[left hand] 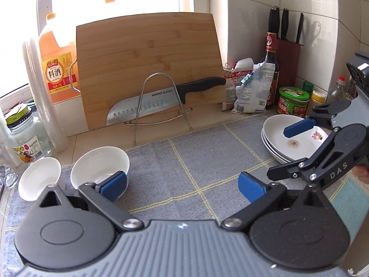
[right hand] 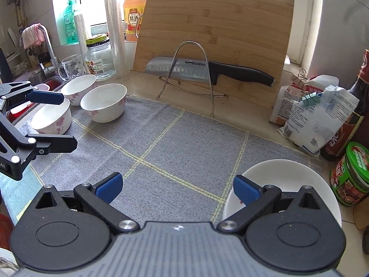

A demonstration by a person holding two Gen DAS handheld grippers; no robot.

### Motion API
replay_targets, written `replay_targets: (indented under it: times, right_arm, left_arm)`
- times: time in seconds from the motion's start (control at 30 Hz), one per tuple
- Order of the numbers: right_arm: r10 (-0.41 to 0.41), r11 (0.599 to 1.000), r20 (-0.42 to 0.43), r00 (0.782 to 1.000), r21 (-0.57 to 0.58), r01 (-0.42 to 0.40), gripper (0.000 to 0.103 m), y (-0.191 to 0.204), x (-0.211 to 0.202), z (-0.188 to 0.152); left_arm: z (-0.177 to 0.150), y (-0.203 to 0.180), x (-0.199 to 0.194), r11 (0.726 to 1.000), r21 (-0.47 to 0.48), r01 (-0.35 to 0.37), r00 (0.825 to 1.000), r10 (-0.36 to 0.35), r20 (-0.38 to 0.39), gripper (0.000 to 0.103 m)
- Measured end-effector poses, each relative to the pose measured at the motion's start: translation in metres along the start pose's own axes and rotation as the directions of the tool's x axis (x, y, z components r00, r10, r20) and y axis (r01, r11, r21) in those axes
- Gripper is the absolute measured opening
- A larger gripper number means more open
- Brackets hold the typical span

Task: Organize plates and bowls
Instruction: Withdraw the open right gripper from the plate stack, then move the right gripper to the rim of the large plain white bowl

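Observation:
My left gripper [left hand: 182, 185] is open and empty above the grey checked cloth [left hand: 184, 161]. Its left pad sits just in front of a white bowl [left hand: 101, 166]; another white bowl [left hand: 39, 177] lies tilted further left. A stack of white plates [left hand: 290, 143] sits at the right, with my right gripper [left hand: 283, 152] open over it. In the right wrist view my right gripper [right hand: 177, 188] is open and empty, its right pad over the white plate stack [right hand: 281, 173]. Three white flowered bowls [right hand: 103, 102] [right hand: 78, 87] [right hand: 52, 118] stand at the left beside my left gripper [right hand: 49, 120].
A bamboo cutting board [left hand: 150, 67] leans at the back with a knife [left hand: 166, 101] on a wire stand. An oil jug [left hand: 55, 64], glass jar [left hand: 25, 136], knife block [left hand: 288, 57], sauce bottle [left hand: 269, 69], bags [left hand: 249, 87] and a green-lidded jar [right hand: 350, 173] line the counter. A sink and tap [right hand: 48, 46] lie left.

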State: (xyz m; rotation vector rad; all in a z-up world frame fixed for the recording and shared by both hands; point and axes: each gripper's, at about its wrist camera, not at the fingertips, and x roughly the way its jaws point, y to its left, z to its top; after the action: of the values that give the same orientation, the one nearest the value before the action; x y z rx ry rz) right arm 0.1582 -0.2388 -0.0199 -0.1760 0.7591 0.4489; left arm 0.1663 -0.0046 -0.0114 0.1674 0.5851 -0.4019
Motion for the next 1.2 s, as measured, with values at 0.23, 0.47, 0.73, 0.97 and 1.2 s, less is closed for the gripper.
replay_targets:
  times: [0.23, 0.47, 0.73, 0.97, 1.2]
  right_arm:
    - [-0.033, 0.999, -0.023, 0.999, -0.007, 0.033, 0.103, 0.050, 0.028, 0.016]
    - [-0.021, 1.000, -0.026, 0.999, -0.005, 0.021, 0.103, 0.092, 0.055, 0.033]
    - [0.066, 0.994, -0.051, 0.996, -0.087, -0.070, 0.103, 0.139, 0.085, 0.044]
    - [0.147, 0.969, -0.055, 0.988, -0.191, -0.154, 0.103, 0.177, 0.105, 0.048]
    - [0.200, 0.942, -0.053, 0.978, -0.263, -0.206, 0.103, 0.211, 0.122, 0.055]
  left_arm:
    - [-0.011, 0.048, -0.001, 0.999, 0.041, 0.032, 0.999, -0.032, -0.008, 0.102]
    - [-0.024, 0.095, 0.002, 0.996, 0.053, 0.071, 0.997, -0.069, -0.028, 0.102]
    - [-0.041, 0.135, -0.009, 0.999, 0.015, 0.042, 0.998, -0.042, -0.045, 0.102]
    - [-0.059, 0.167, -0.010, 0.999, -0.042, -0.023, 0.993, 0.018, -0.117, 0.102]
    - [-0.070, 0.193, -0.005, 0.998, -0.055, -0.027, 0.983, 0.017, -0.181, 0.102]
